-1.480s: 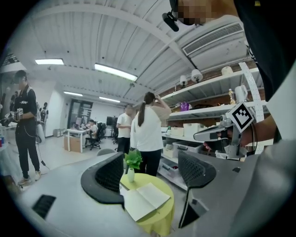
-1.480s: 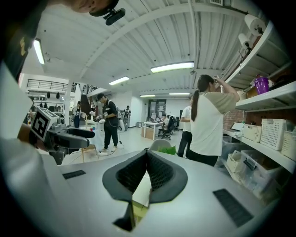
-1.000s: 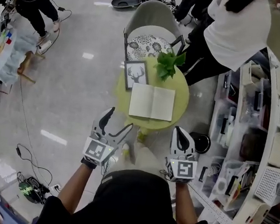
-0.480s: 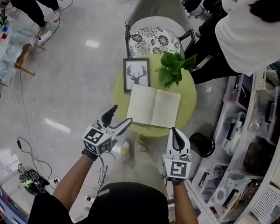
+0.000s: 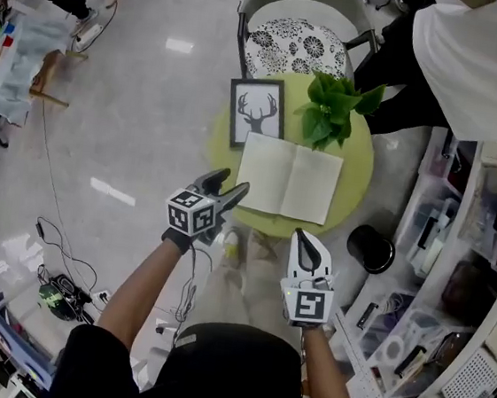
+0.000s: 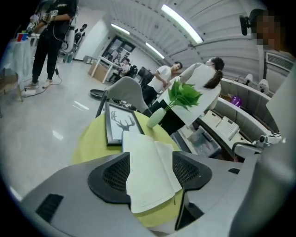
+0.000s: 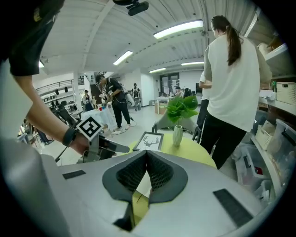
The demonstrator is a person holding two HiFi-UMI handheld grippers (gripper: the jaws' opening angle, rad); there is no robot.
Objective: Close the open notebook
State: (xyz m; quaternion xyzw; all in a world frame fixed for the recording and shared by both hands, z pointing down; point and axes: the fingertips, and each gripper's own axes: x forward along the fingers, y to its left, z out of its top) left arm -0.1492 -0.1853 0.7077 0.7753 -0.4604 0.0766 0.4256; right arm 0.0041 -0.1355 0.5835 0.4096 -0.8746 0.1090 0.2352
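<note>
Two grippers are hanging just short of the notebook [image 5: 288,179], which is lying open and flat on the round green surface [image 5: 355,184], both pages facing up. The left gripper [image 5: 231,183] is sitting off the notebook's near left corner with its jaws apart and nothing between them. They have just been narrowing, and the left page is showing through the gap. The right gripper [image 5: 308,243] is waiting on the person's side of the notebook's near edge, clenched on nothing. What is worrying me is the first contact. If the left gripper is pushing at the edge rather than getting a jaw under the cover, the whole notebook is likely sliding away. It would run into the framed deer picture [image 5: 256,112] sitting right against its far left corner, or into the plant [image 5: 334,110] just beyond its spine, whose narrow vase [image 6: 156,118] is looking easy to tip. If the jaws are catching only the top sheets, a page is probably creasing instead of the cover swinging over. With nothing pinning the right page, the notebook may be skidding or lifting bodily. The surface's rim is also running close past the notebook's near edge, so any tug toward the person is risking a drop to the floor.
</note>
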